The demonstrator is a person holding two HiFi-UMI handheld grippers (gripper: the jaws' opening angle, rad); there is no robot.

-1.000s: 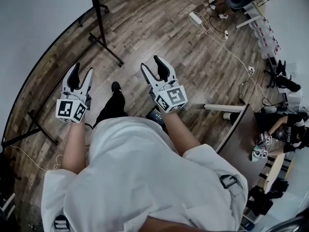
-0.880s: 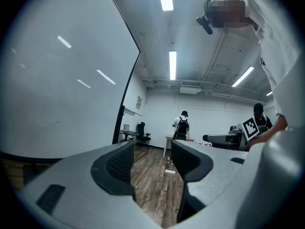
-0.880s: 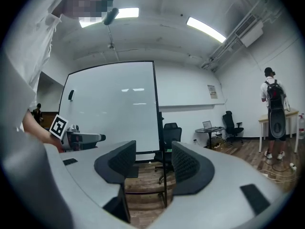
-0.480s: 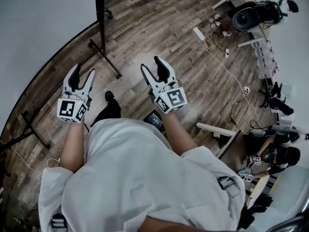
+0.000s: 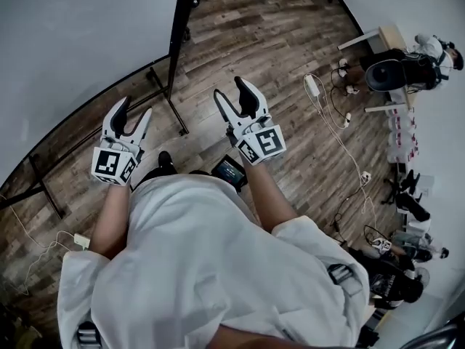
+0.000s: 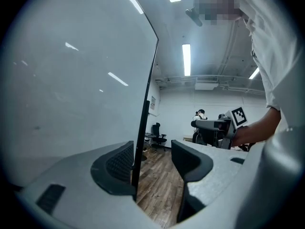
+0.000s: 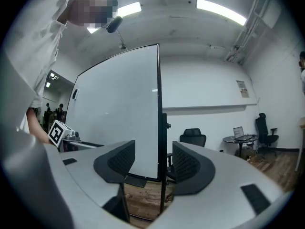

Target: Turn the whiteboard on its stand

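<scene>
Being held level with jaws released and empty, the left hand-held gripper (image 5: 133, 109) and right hand-held gripper (image 5: 231, 89) are being pointed at the whiteboard (image 5: 73, 42). It is standing upright on its stand (image 5: 176, 42) on the floor (image 5: 276, 42) ahead, untouched, with its edge showing between both pairs of jaws.

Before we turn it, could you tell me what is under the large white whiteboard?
Brown wooden floorboards and the black metal stand legs show under it; whatever is behind the white panel is covered.
</scene>
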